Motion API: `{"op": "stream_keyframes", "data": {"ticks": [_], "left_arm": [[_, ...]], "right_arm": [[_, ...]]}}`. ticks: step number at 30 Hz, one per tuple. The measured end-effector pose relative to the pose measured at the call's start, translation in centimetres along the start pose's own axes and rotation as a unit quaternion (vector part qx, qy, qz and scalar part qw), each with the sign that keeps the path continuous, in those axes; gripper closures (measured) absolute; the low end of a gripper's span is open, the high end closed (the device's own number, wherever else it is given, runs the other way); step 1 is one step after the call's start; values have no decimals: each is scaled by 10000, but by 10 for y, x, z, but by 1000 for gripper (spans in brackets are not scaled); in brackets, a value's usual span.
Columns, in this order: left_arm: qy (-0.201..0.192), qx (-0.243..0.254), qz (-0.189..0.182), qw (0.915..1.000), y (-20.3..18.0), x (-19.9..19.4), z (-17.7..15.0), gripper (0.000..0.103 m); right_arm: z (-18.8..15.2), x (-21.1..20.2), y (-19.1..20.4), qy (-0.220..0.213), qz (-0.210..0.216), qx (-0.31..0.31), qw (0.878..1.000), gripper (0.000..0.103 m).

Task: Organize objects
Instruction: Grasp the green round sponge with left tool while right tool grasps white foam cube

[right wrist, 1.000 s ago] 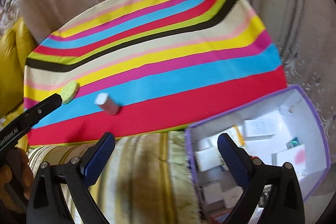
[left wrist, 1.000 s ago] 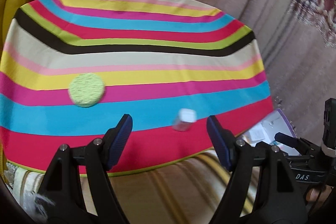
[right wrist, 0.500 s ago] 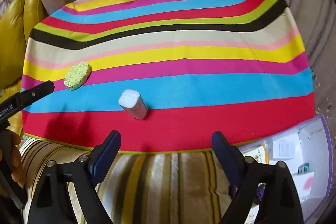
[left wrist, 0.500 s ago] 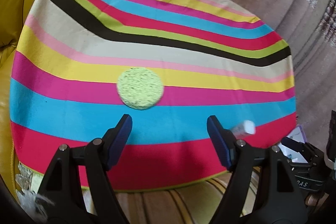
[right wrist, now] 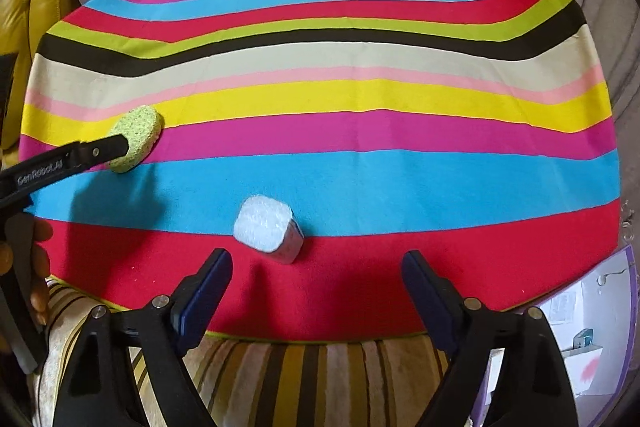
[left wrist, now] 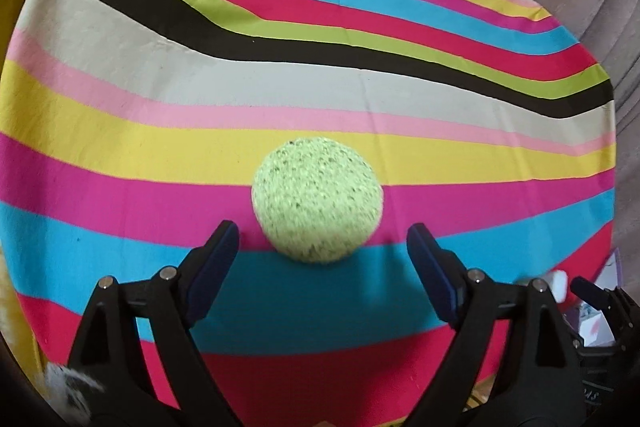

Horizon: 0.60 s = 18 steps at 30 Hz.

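A round green sponge [left wrist: 316, 201] lies on the striped cloth [left wrist: 320, 99], just ahead of my left gripper [left wrist: 322, 239]. Its near edge reaches between the fingertips, and the jaws are opening without touching it. A small block with a white foam top [right wrist: 266, 229] rests where the blue stripe meets the red one. It is just beyond my right gripper [right wrist: 316, 263], a little left of centre. The right jaws are closing with nothing between them. In the right wrist view the green sponge [right wrist: 138, 139] shows at the left, with one left finger [right wrist: 100, 151] beside it.
The cloth [right wrist: 320, 99] covers a round top with curtains behind it. A purple-rimmed box [right wrist: 592, 327] holding papers and small items stands at the lower right. A striped cushion [right wrist: 320, 367] lies under the near edge. A yellow seat [right wrist: 24, 11] is at the far left, and a person's hand [right wrist: 36, 267] holds the left tool.
Both grippers have come down and leftward over the cloth. The green sponge now sits centred before the left fingers and the white block before the right ones. Left jaws widened, right jaws narrowed.
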<state>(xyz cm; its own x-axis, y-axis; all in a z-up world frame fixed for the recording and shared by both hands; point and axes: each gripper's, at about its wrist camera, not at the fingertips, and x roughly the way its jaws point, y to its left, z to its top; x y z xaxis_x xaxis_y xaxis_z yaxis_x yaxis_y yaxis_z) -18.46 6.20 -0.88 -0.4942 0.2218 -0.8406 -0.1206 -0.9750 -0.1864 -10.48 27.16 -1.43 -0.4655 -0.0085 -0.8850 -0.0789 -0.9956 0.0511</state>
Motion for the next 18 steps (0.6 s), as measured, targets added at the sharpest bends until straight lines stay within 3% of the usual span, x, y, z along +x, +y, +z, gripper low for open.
{"op": "stream_keyframes", "data": {"ticks": [8, 13, 18], "left_arm": [[127, 88, 92, 9998, -2, 20, 10, 14], [119, 75, 219, 9997, -1, 24, 12, 14], [68, 227, 245, 9994, -4, 24, 12, 20]], "right_arm": [[7, 12, -2, 91, 44, 67, 9999, 26], [12, 22, 1, 167, 39, 98, 9998, 37], [11, 26, -1, 236, 31, 144, 9996, 46]]}}
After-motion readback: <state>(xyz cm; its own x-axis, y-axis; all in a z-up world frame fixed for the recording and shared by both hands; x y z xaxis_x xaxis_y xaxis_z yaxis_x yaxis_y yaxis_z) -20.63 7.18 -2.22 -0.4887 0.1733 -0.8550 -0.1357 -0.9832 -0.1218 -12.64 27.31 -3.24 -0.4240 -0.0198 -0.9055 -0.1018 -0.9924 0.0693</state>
